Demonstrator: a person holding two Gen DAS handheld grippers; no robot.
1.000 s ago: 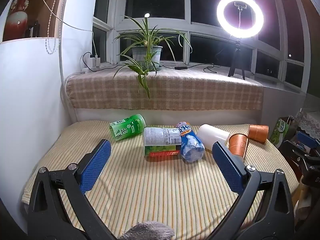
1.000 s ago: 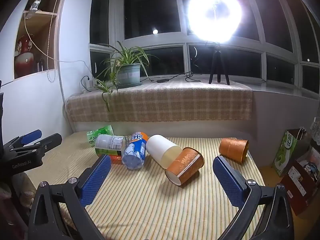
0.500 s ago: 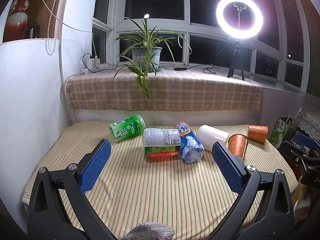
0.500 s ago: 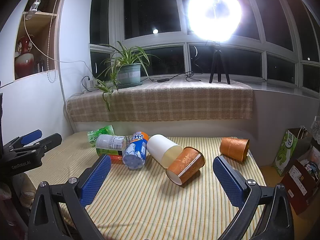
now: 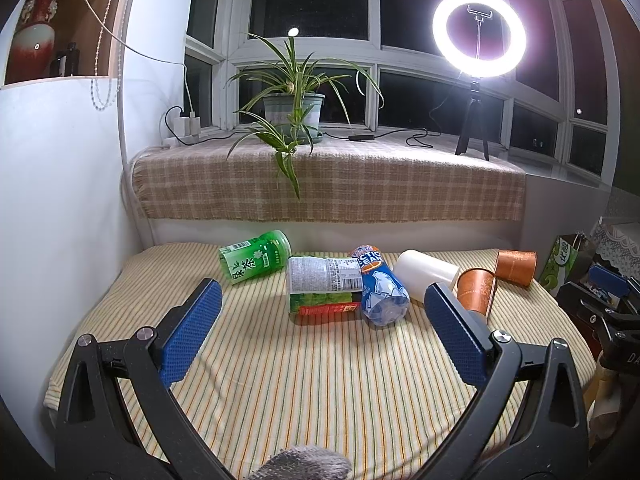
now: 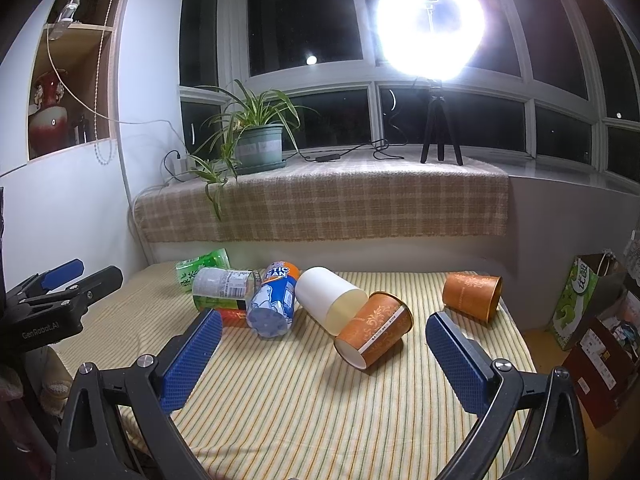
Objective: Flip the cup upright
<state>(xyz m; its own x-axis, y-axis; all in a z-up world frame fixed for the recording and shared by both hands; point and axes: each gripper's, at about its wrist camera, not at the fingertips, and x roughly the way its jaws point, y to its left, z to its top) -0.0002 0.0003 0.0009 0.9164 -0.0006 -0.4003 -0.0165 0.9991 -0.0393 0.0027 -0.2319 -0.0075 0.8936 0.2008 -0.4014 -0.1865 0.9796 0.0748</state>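
Both tools are released, their blue-padded fingers spread wide with nothing between them. The right tool [image 6: 323,354] hangs low over the striped surface [image 6: 304,408], and the nearer orange cup [image 6: 375,329] lies on its side ahead of it, in line with the gap between the fingers but clear of both pads, a little closer to the right one. Its white-lined mouth faces the camera and to the left. A white cup [image 6: 329,298] lies on its side touching the orange cup's far left side. A second orange cup [image 6: 472,294] lies on its side well apart, farther back near the surface's right edge.

Left of the white cup are a blue bottle [image 6: 273,304], a clear bottle with a white label [image 6: 224,285] resting on a red and green box [image 6: 230,312], and a green bottle [image 6: 200,272] at the back, all lying down.

The left tool [image 5: 322,332] hovers over the near left part of the surface [image 5: 320,380]; from its view the nearer orange cup [image 5: 477,291] sits just behind the right finger [image 5: 454,334], partly hidden by it, with the other orange cup [image 5: 515,267] beyond. The right tool [image 5: 608,300] shows at this view's right edge.
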